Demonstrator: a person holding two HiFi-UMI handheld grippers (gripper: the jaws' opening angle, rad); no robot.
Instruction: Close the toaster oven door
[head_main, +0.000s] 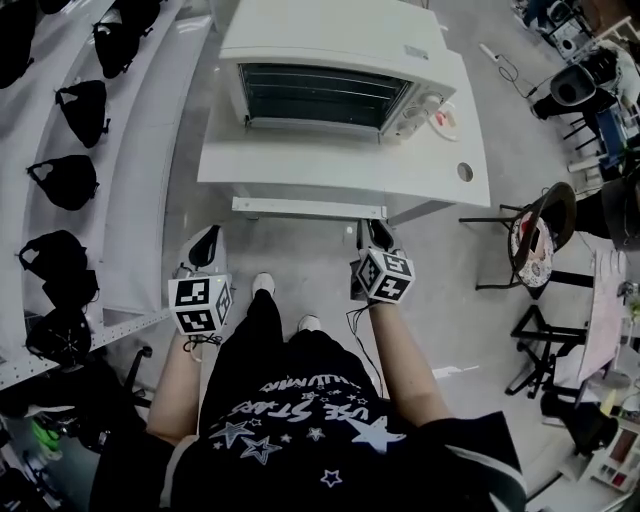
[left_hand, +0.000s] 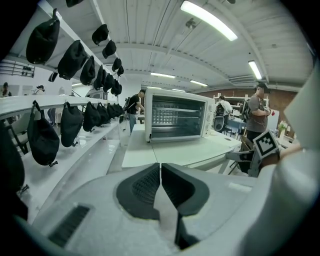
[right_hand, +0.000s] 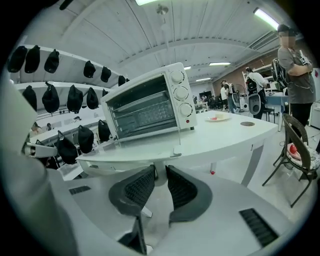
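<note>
The white toaster oven (head_main: 330, 60) stands along the far edge of the white worktop (head_main: 300, 165), and its glass door (head_main: 318, 95) is upright against the front, already closed. A small plate (head_main: 443, 120) lies just beside the oven's right end. Both tongs hang off the worktop's near edge, clear of it and of the oven. The left tongs (left_hand: 160, 170) are pressed together with nothing in them. The right tongs (right_hand: 161, 171) stand a narrow gap apart, also empty.
</note>
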